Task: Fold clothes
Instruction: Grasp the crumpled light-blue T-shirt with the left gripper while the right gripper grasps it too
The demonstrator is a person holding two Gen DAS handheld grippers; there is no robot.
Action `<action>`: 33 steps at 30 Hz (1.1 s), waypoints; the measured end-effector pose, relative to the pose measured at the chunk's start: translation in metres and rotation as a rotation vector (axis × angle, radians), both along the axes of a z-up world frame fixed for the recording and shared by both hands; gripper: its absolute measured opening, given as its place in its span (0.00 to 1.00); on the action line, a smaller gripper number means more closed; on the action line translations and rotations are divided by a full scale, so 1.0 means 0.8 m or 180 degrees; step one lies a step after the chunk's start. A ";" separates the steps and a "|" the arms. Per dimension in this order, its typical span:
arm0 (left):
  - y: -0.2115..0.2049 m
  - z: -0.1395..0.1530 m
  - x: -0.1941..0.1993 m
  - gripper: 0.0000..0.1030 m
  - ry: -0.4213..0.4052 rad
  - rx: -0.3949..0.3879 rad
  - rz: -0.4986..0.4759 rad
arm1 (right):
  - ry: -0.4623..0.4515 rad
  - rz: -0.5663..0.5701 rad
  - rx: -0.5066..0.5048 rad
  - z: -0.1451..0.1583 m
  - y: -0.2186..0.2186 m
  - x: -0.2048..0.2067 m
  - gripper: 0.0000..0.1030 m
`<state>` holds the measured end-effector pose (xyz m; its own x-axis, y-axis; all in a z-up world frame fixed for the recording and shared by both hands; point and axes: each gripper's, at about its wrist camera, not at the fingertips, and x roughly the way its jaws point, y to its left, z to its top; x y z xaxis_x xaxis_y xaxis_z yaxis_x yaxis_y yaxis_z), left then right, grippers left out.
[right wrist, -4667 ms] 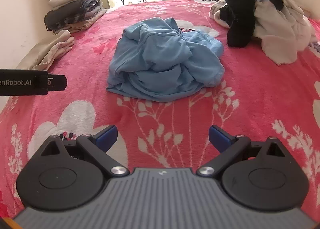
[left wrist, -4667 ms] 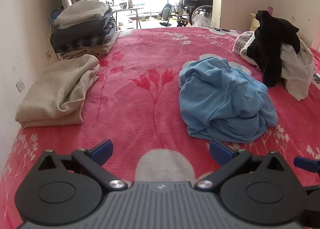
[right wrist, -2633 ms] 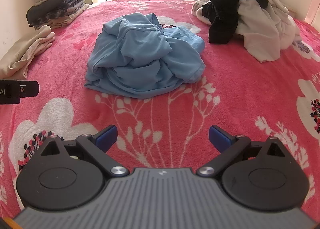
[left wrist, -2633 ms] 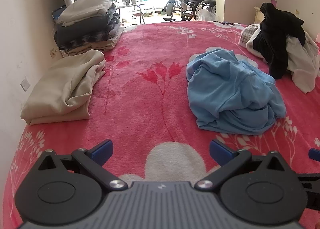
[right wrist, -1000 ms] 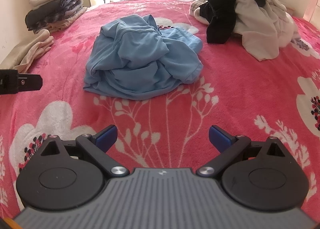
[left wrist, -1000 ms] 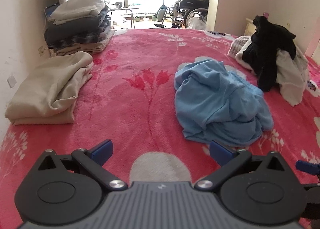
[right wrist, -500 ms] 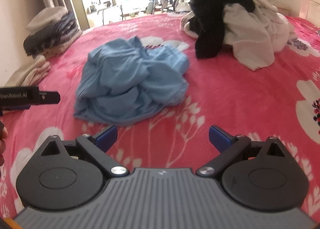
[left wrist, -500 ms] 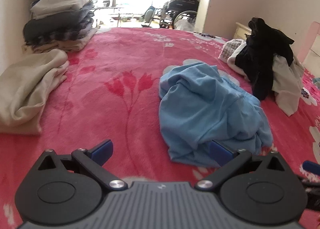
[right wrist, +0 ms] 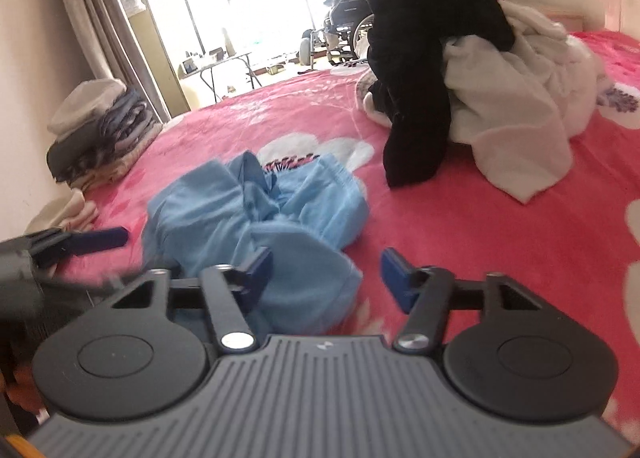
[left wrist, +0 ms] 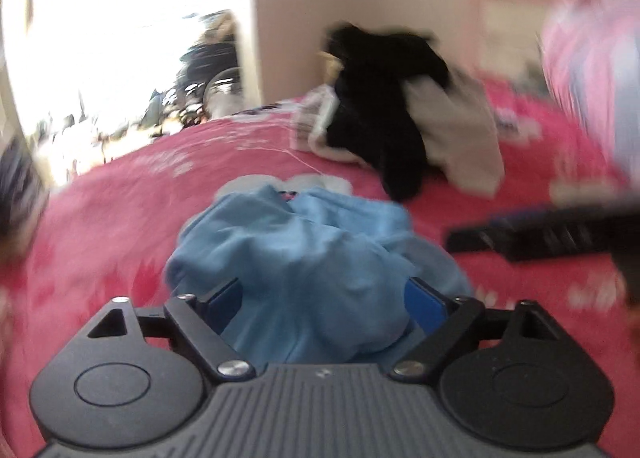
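Observation:
A crumpled light blue garment (left wrist: 304, 254) lies on the red floral blanket (left wrist: 120, 218); it also shows in the right wrist view (right wrist: 256, 218). My left gripper (left wrist: 324, 304) is open, its blue fingers on either side of the garment's near bulge. My right gripper (right wrist: 326, 276) is open at the garment's near right edge, its left finger over the cloth and its right finger over the blanket (right wrist: 460, 242). The left gripper (right wrist: 72, 244) shows at the left of the right wrist view; the right gripper (left wrist: 532, 236) shows blurred at the right of the left wrist view.
A heap of black and white clothes (right wrist: 460, 98) lies at the back right; it also shows in the left wrist view (left wrist: 400, 118). A stack of folded clothes (right wrist: 100, 130) and a beige folded piece (right wrist: 64, 214) sit by the left wall. The left wrist view is motion-blurred.
Both grippers have moved forward and down onto the blue garment. The left gripper has swung to the right so its fingers now straddle the cloth. Both stay open.

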<state>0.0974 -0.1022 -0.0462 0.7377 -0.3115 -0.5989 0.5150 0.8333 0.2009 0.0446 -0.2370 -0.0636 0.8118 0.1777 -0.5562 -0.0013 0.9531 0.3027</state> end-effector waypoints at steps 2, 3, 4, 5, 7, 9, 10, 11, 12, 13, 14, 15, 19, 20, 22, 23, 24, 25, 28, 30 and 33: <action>-0.013 -0.013 0.003 0.60 -0.0005 0.0165 -0.0001 | 0.0052 0.0086 0.0148 -0.016 -0.004 0.016 0.40; -0.015 -0.018 0.005 0.53 0.0021 0.0181 0.0037 | 0.0099 0.0111 0.0197 -0.025 -0.004 0.021 0.28; -0.010 -0.017 0.006 0.47 0.0070 0.0087 0.0082 | 0.0152 0.0134 0.0222 -0.034 -0.005 0.024 0.14; -0.004 -0.016 0.007 0.43 0.0125 -0.0030 0.0128 | 0.0189 0.0140 0.0240 -0.042 -0.005 0.024 0.09; 0.015 -0.008 0.008 0.25 0.0233 -0.0299 0.0259 | 0.0186 0.0155 0.0340 -0.050 -0.009 0.017 0.04; 0.039 0.002 0.005 0.16 0.0259 -0.0477 0.0450 | 0.0118 0.0196 0.0401 -0.048 -0.014 0.010 0.02; 0.050 0.008 0.003 0.10 0.0219 -0.0533 0.0573 | 0.0078 0.0220 0.0398 -0.045 -0.015 0.008 0.02; 0.060 0.015 -0.001 0.09 0.0169 -0.0582 0.0701 | 0.0009 0.0241 0.0387 -0.039 -0.015 0.006 0.02; 0.073 0.021 -0.005 0.08 0.0122 -0.0620 0.0846 | -0.0068 0.0266 0.0393 -0.033 -0.016 0.003 0.02; 0.085 0.027 -0.009 0.07 0.0100 -0.0656 0.0984 | -0.0145 0.0290 0.0402 -0.027 -0.016 0.000 0.02; 0.100 0.032 -0.015 0.07 0.0100 -0.0711 0.1110 | -0.0223 0.0315 0.0411 -0.020 -0.016 -0.003 0.02; 0.117 0.036 -0.022 0.06 0.0112 -0.0768 0.1243 | -0.0271 0.0341 0.0410 -0.016 -0.016 -0.005 0.02; 0.173 0.042 -0.047 0.06 0.0129 -0.0674 0.1779 | -0.0385 0.0481 0.0408 -0.002 -0.008 -0.012 0.03; 0.187 0.042 -0.053 0.06 0.0152 -0.0662 0.1905 | -0.0393 0.0503 0.0380 0.000 -0.005 -0.014 0.03; 0.216 0.039 -0.064 0.06 0.0247 -0.0668 0.2177 | -0.0403 0.0531 0.0353 0.004 0.001 -0.016 0.04; 0.231 0.037 -0.071 0.05 0.0286 -0.0648 0.2317 | -0.0407 0.0532 0.0350 0.004 0.002 -0.017 0.04; 0.245 0.033 -0.079 0.05 0.0318 -0.0624 0.2441 | -0.0413 0.0529 0.0343 0.005 0.003 -0.018 0.05; 0.258 0.030 -0.086 0.05 0.0357 -0.0617 0.2547 | -0.0419 0.0525 0.0335 0.007 0.005 -0.019 0.05; 0.292 0.025 -0.109 0.05 0.0516 -0.0647 0.2803 | -0.0425 0.0511 0.0308 0.009 0.008 -0.023 0.05; 0.310 0.021 -0.130 0.04 0.0612 -0.0621 0.2918 | -0.0419 0.0492 0.0282 0.010 0.010 -0.026 0.05; 0.334 0.018 -0.163 0.01 0.0706 -0.0492 0.3083 | -0.0399 0.0477 0.0263 0.008 0.014 -0.026 0.05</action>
<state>-0.0331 0.1650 -0.0319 0.5912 0.2777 -0.7572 -0.3858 0.9218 0.0369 0.0240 -0.2254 -0.0572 0.8347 0.3427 -0.4311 -0.1839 0.9113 0.3685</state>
